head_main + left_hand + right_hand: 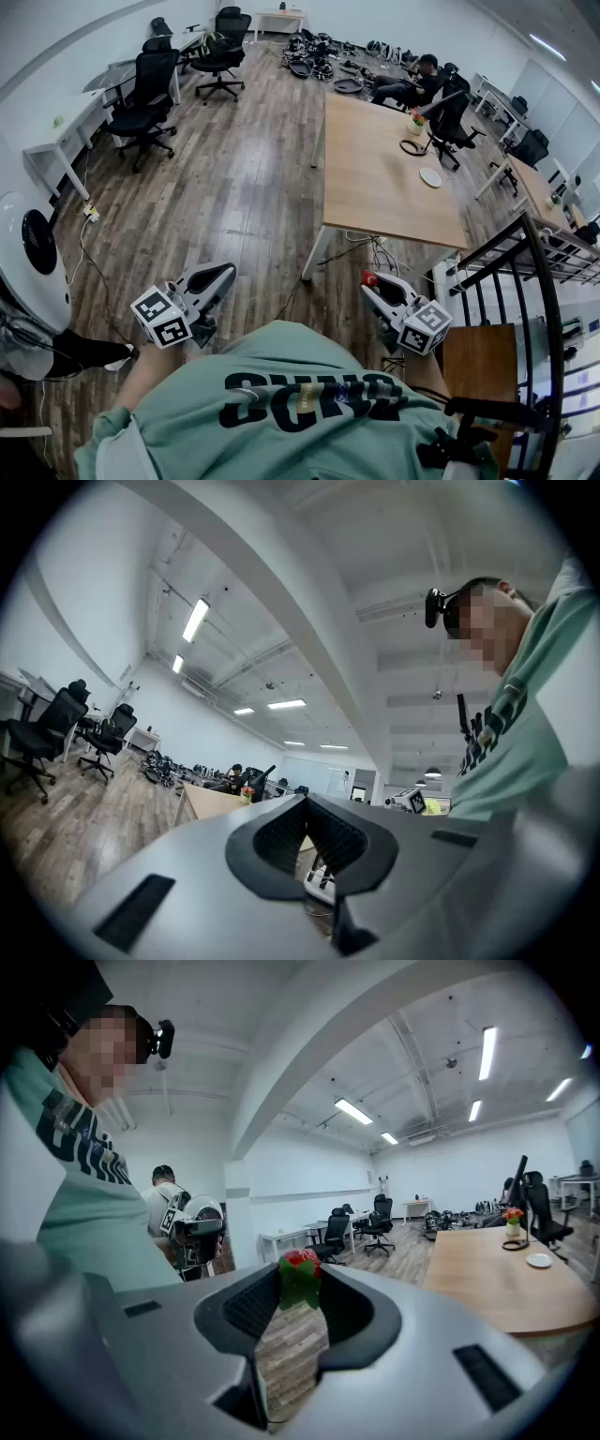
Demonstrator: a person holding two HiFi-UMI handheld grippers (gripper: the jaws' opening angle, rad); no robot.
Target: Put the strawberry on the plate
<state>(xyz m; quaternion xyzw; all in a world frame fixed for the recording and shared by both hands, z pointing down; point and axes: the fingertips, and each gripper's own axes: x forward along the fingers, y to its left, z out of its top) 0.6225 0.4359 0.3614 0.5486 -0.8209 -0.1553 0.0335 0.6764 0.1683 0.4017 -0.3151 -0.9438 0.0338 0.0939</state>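
A red strawberry (pixel 300 1272) with green leaves sits between the pads of my right gripper (pixel 300 1290), which is shut on it. In the head view the strawberry (pixel 369 278) shows at the tip of the right gripper (pixel 368 285), held low in front of my body. My left gripper (pixel 223 273) is at my left side over the floor. Its jaws (pixel 305 803) meet at the tips with nothing between them. The small white plate (pixel 430 176) lies on the long wooden table (pixel 375 178) ahead, near its right edge. From the right gripper view the plate (pixel 538 1260) is far off at the right.
A flower pot (pixel 415 120) and a person seated at a screen are at the table's far end. Black office chairs (pixel 145 98) and white desks line the left. A black railing (pixel 525 281) stands at the right, and cables (pixel 89 253) lie on the wooden floor. Another person (pixel 173 1206) stands behind.
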